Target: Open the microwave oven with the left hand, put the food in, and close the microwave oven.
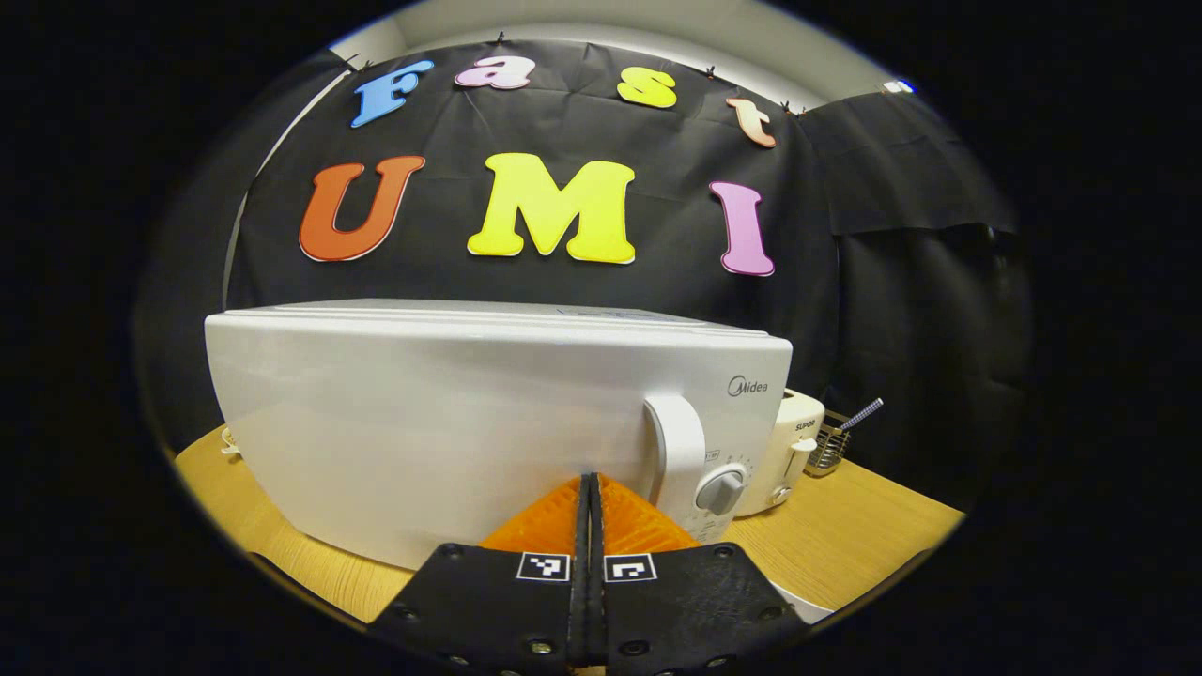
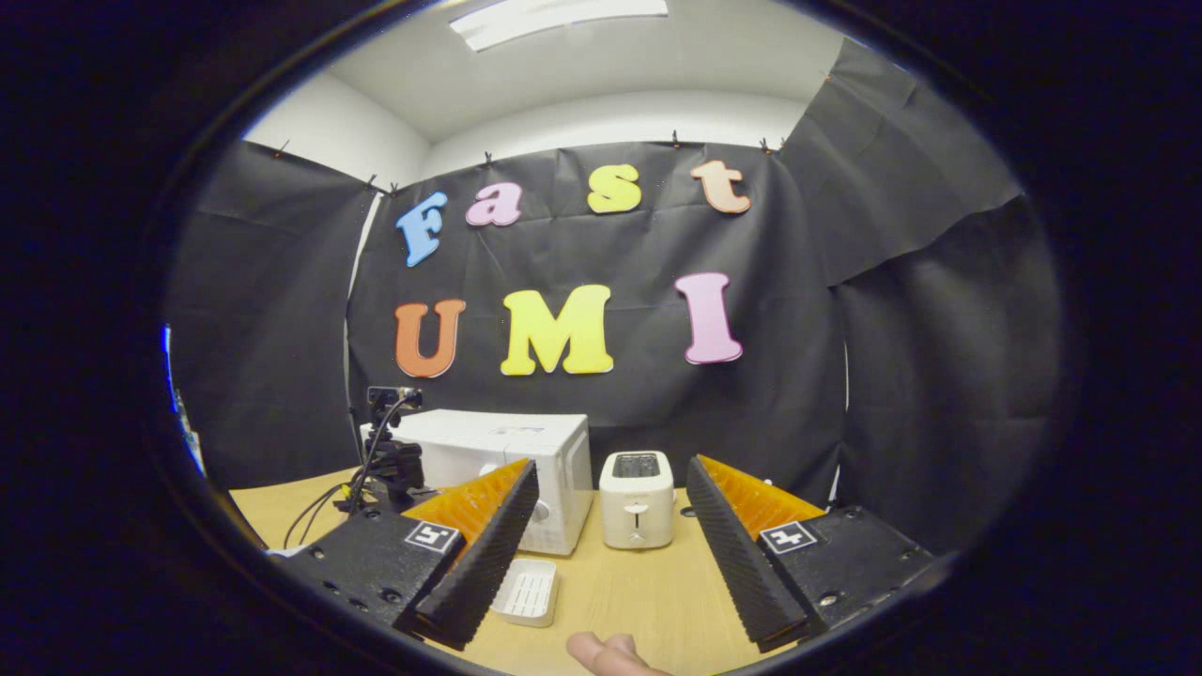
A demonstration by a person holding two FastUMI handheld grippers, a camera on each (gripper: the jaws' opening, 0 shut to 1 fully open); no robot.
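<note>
Your left gripper (image 1: pixel 589 488), jaws together, faces the closed microwave (image 1: pixel 451 422); part them and hook its handle (image 1: pixel 678 446); right gripper (image 2: pixel 610 516) waits jaws apart.

In the left gripper view the microwave oven (image 1: pixel 498 422) carries a brand name — "Midea" — at the upper right corner of its front. The toaster (image 1: pixel 793 451) just beside it has "SUPOR" printed near its top. Small marks ring the microwave's dial (image 1: pixel 721 490) — too small to read.
</note>
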